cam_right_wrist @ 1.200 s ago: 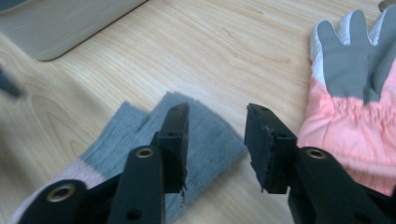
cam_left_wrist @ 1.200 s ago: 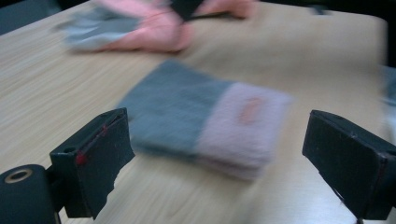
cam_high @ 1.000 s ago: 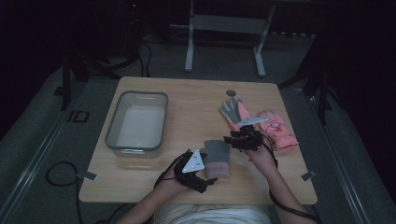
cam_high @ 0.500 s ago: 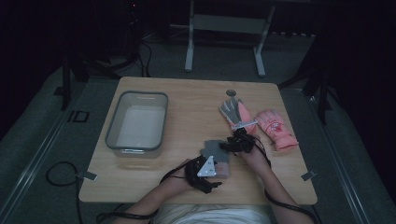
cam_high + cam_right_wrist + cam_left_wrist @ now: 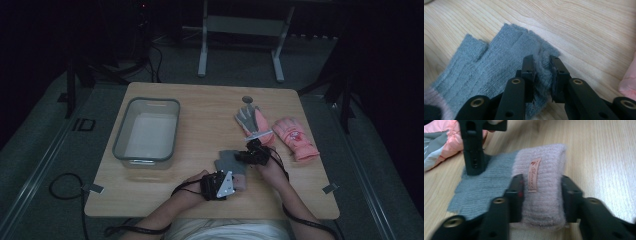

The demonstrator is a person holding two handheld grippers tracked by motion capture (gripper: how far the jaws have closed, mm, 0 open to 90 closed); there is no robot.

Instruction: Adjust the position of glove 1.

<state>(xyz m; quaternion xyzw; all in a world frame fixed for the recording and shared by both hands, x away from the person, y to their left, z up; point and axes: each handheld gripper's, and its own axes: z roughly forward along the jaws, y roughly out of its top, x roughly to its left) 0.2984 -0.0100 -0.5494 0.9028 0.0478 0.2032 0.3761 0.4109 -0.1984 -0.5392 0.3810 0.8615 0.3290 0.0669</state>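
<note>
Both grippers have just been closing on the grey knitted glove (image 5: pixel 231 162), which lies flat on the wooden table (image 5: pixel 205 107) near the person's edge. The left gripper (image 5: pixel 540 195) has its jaws clamped across the pinkish cuff (image 5: pixel 544 182), one pad either side of it. The right gripper (image 5: pixel 541 72) pinches a bunched fold of grey knit at the glove's finger end, jaws nearly together. So, as I judge it, the gripping is done and everything after it is still ahead: the glove is not yet lifted, and the clear plastic bin (image 5: pixel 146 132), off beyond the left gripper, is empty. Beyond the right gripper lie a grey-and-pink glove (image 5: pixel 252 122) and a pink mitten (image 5: pixel 295 137), untouched. The tabletop is pale wood grain; the room around it is dim, with grey flooring and a metal stand (image 5: pixel 240 30) behind.
</note>
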